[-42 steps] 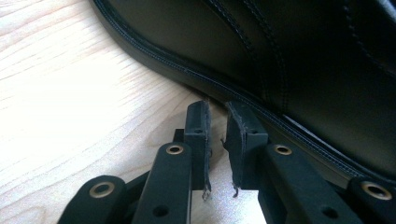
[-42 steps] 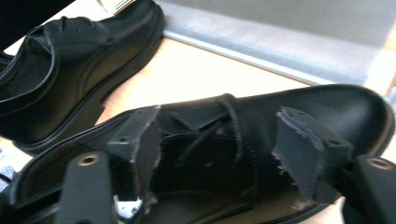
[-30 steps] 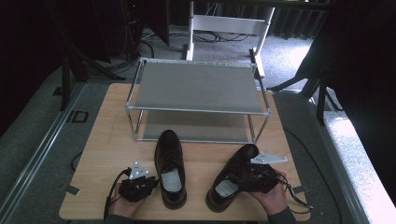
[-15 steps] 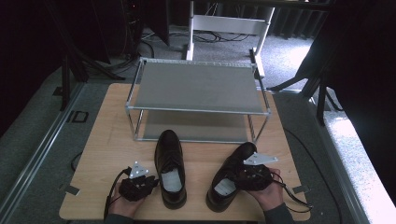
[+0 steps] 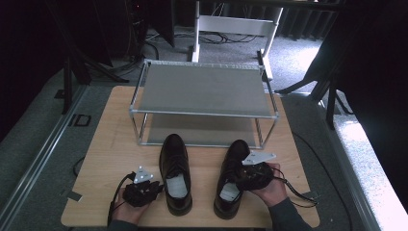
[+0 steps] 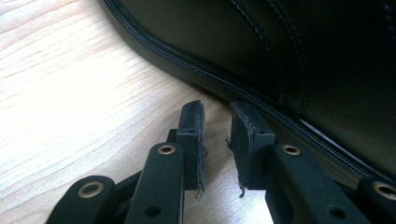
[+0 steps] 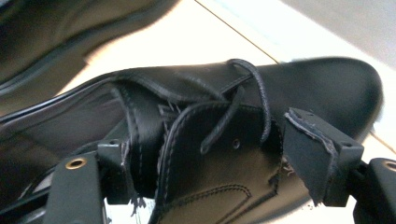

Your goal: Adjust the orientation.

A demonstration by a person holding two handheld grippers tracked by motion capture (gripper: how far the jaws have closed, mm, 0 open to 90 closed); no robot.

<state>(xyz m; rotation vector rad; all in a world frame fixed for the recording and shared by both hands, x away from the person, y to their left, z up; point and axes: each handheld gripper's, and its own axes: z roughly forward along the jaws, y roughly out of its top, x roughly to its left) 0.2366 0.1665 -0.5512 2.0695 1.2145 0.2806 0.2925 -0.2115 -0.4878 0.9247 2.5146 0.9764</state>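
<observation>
High view: a pale wooden table carries a two-tier metal shoe rack with grey mesh shelves in the upper middle of the frame. Two black leather lace-up shoes stand below it with their toes toward the rack: the left shoe at lower centre, and the right shoe to the right of it, tilted slightly.

The left gripper sits at the lower left, just beside the left shoe's heel half. In the left gripper view its jaws stand a little apart with only bare wood between them, gripping nothing; the left shoe's welted sole edge runs diagonally across the upper right, just beyond the pads.

The right gripper is at the lower right, against the outer side of the right shoe. In the right gripper view its jaws stand wide on either side of the shoe's laced throat, the tongue and lace between them. They were closing a moment ago and have just eased open a little. Whether the left pad touches the leather I cannot tell; the right pad stands apart from it.
</observation>
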